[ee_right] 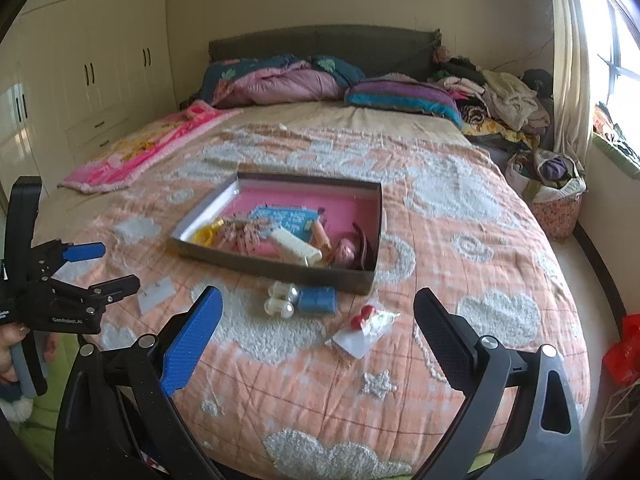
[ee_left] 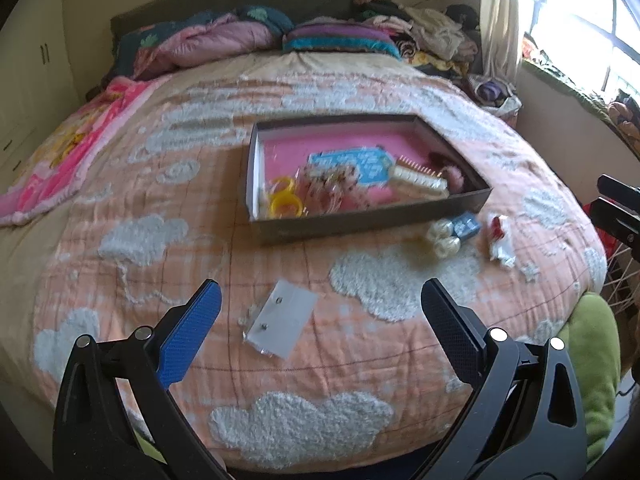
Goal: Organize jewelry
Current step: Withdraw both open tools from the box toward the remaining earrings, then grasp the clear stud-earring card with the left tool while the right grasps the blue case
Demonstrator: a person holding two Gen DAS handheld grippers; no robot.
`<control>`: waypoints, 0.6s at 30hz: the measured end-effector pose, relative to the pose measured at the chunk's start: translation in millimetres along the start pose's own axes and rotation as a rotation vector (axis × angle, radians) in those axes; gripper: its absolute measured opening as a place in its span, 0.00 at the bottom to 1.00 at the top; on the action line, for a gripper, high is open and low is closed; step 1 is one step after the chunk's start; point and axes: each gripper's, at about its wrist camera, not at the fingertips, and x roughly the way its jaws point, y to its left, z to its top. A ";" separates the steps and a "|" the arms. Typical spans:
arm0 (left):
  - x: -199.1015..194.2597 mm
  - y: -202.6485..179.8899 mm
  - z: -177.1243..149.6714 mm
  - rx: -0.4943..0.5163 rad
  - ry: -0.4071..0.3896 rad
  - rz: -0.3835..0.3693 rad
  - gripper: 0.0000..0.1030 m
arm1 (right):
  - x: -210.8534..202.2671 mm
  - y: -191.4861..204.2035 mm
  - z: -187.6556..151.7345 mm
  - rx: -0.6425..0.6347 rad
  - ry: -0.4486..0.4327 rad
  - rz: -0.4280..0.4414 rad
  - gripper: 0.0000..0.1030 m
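daylight pours in from the window [ee_left: 580, 32] on the right, blown out to plain white in both views. the bedspread [ee_left: 320, 264] is evenly lit, with soft, faint shadows. the left wrist view is smeared by motion blur (the box [ee_left: 360, 168] contents especially); the right wrist view is a little sharper. fisheye bending curves the edges, and the corners go dark.

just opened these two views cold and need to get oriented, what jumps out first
A dark shallow box with a pink lining sits mid-bed on the orange cloud-patterned bedspread, holding a jumble of jewelry, with yellow rings at its near left corner. Loose pieces lie in front of it: a small blue box, a red-and-white packet and a clear earring card. Both the left gripper and right gripper hover open and empty.
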 end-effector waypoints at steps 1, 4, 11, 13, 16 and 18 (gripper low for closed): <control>4.0 2.7 -2.3 -0.003 0.009 0.002 0.91 | 4.1 0.6 -1.4 -0.001 0.007 0.001 0.93; 15.5 11.0 -9.2 -0.009 0.037 0.016 0.91 | 17.5 1.2 -5.7 -0.005 0.034 -0.002 0.93; 35.0 27.5 -23.7 -0.033 0.094 0.023 0.91 | 49.1 5.2 -13.5 -0.032 0.098 -0.002 0.93; 39.8 30.6 -28.1 -0.035 0.109 0.022 0.91 | 56.7 5.7 -15.3 -0.037 0.115 -0.007 0.92; 45.1 35.5 -33.0 -0.041 0.123 0.021 0.91 | 67.2 6.6 -17.0 -0.049 0.134 -0.009 0.92; 48.5 39.2 -33.9 -0.046 0.129 0.019 0.91 | 74.2 7.5 -18.1 -0.057 0.145 -0.011 0.92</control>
